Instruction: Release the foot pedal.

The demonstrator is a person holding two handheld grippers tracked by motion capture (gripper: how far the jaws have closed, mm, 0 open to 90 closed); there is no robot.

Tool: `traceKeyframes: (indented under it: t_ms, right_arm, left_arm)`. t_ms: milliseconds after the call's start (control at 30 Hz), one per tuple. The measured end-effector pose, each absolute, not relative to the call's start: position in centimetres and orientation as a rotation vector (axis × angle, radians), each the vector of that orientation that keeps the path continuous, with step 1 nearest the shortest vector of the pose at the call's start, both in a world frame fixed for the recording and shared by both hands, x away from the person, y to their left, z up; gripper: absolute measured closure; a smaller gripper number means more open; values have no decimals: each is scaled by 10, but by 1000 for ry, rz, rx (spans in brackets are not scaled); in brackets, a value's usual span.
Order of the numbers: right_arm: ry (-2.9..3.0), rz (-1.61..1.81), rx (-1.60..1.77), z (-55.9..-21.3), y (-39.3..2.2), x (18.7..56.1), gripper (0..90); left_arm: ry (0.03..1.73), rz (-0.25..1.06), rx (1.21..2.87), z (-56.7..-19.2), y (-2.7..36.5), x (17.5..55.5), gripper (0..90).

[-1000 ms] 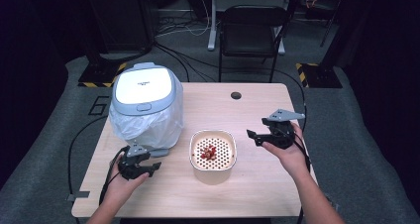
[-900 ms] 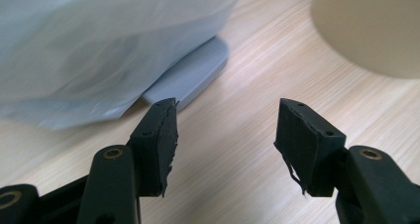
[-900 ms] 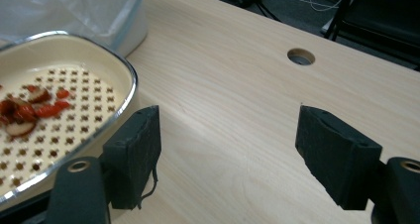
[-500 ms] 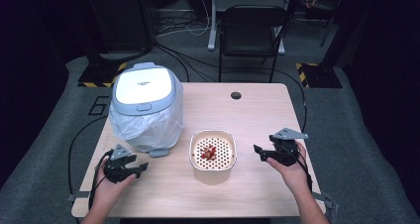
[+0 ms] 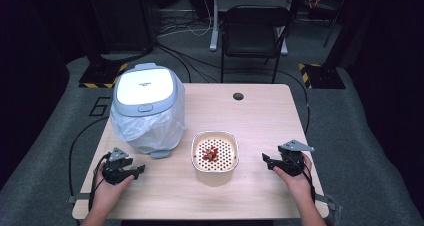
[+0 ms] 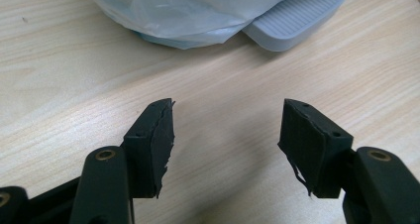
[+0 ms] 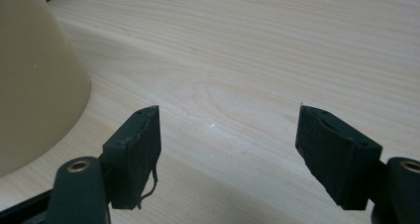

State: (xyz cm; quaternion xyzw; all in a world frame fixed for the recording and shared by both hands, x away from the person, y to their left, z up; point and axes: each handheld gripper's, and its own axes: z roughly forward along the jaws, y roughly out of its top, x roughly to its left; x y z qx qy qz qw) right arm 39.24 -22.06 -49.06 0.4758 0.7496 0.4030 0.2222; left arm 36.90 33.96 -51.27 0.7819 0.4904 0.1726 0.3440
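Note:
A cream colander bowl (image 5: 215,157) with red pieces (image 5: 210,153) in it stands at the table's front middle; its cream wall (image 7: 34,80) fills the left of the right gripper view. A pedal bin with a white lid (image 5: 146,88) and a clear liner bag (image 5: 145,128) stands at the left; its bag (image 6: 198,11) and grey pedal (image 6: 297,18) lie ahead of the left jaws. My left gripper (image 5: 134,171) (image 6: 225,135) rests low on the table near the front left, open and empty. My right gripper (image 5: 266,160) (image 7: 228,144) sits low to the right of the bowl, open and empty.
The wooden table (image 5: 260,121) has a dark cable hole (image 5: 238,96) near its far edge. A black chair (image 5: 255,31) stands behind the table. Cables trail off both front corners.
Both hands have come down and back toward the front edge of the table. The right gripper dropped from above the bowl's right side to table level; the left slid out to the left.

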Motion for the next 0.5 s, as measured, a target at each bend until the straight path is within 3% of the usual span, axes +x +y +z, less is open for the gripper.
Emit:
traceKeyframes:
  t_ms: [500]
  right_arm:
    - [2088,1046,1342,-516,-220,396,235]
  left_arm:
    - [1297,528,2003,-524,344,371,346]
